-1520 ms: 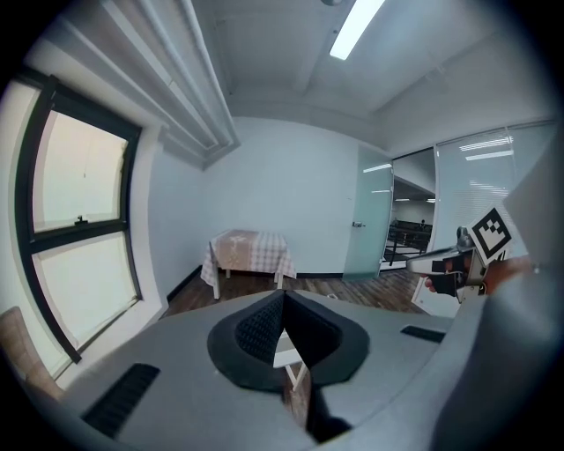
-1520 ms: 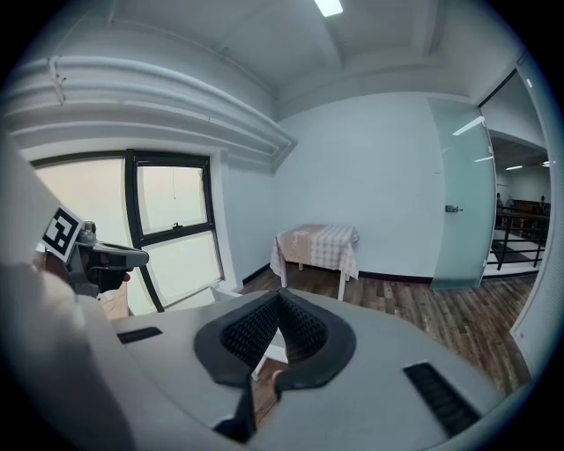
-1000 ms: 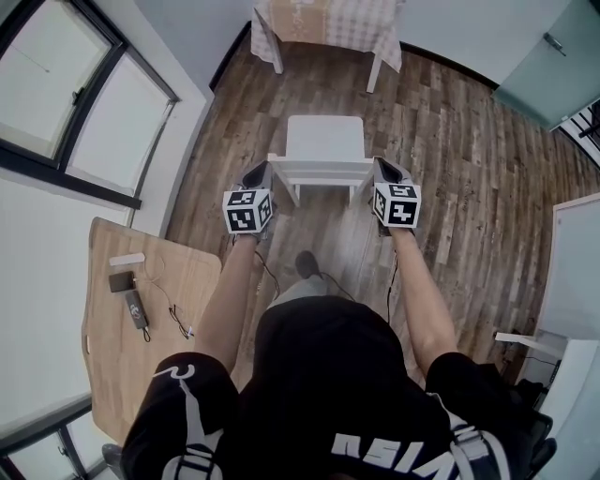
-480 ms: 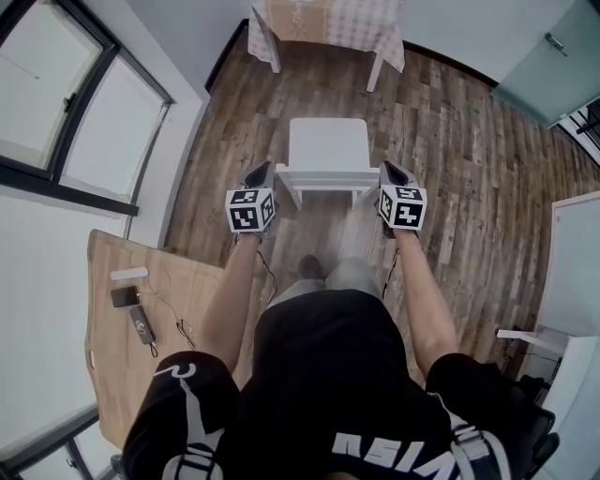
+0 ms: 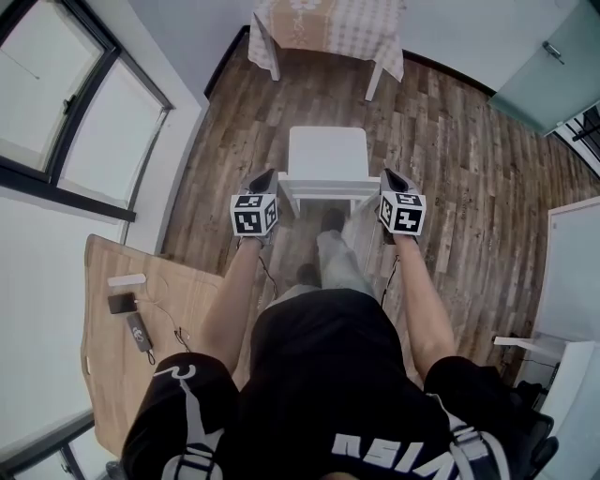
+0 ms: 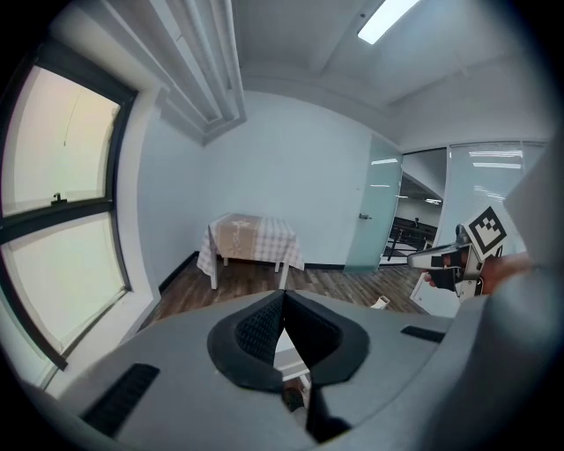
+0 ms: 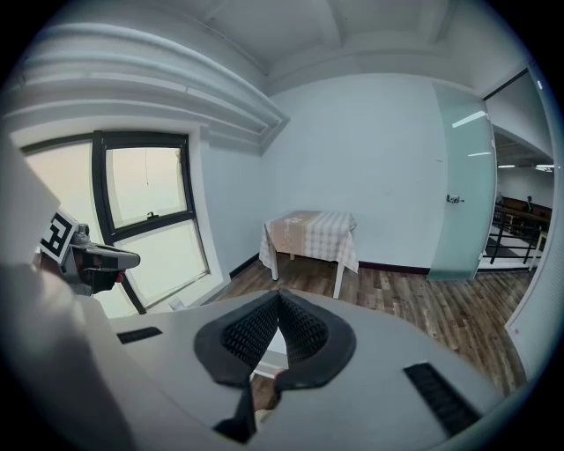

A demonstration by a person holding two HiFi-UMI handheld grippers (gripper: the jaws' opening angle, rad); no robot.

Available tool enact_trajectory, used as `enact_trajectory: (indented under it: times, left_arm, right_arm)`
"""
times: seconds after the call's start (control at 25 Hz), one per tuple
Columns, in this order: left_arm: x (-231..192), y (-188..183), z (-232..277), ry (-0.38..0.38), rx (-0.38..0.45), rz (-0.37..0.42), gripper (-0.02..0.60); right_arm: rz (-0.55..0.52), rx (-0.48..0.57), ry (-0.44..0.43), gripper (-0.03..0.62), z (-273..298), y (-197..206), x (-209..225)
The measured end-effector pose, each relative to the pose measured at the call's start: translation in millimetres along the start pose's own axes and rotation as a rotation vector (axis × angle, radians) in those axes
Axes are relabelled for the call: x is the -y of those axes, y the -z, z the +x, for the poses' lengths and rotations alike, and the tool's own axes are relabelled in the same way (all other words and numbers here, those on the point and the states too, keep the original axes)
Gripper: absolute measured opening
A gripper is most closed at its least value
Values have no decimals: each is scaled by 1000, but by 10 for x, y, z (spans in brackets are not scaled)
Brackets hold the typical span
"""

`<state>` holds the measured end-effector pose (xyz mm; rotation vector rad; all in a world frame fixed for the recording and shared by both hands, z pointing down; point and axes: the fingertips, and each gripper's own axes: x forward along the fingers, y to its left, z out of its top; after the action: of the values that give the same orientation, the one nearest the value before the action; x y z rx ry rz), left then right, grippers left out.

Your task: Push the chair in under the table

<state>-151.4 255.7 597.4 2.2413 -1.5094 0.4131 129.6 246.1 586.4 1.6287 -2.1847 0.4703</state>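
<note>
The white chair [image 5: 325,155] is seen at frame centre, well apart from the cloth-covered table [image 5: 328,26] at the top edge. The left hand-held gripper [image 5: 262,180] and right hand-held gripper [image 5: 393,176] are kept closed and empty at either end of the backrest, seemingly so the chair can be pushed squarely, not gripped.

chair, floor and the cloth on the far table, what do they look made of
Chair: plain matte white, likely painted wood or plastic; no grain shows.
Floor: brown planks with visible grain and seams, wood or wood-look laminate.
Cloth: soft woven fabric, pale checked pattern, draping down over the edges.
</note>
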Motion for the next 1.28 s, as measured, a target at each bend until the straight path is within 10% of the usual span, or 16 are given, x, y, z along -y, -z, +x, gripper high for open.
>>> enact_trajectory:
  times: [0.68,1.28]
  left_arm:
    - [-24,250,356,40,-95,-12,29]
    - [-59,836,883,38,-320,-17,314]
  right_arm:
    - [-7,-78,4,43,286,276,213]
    - [24,-321,-38,368,714,1025,462]
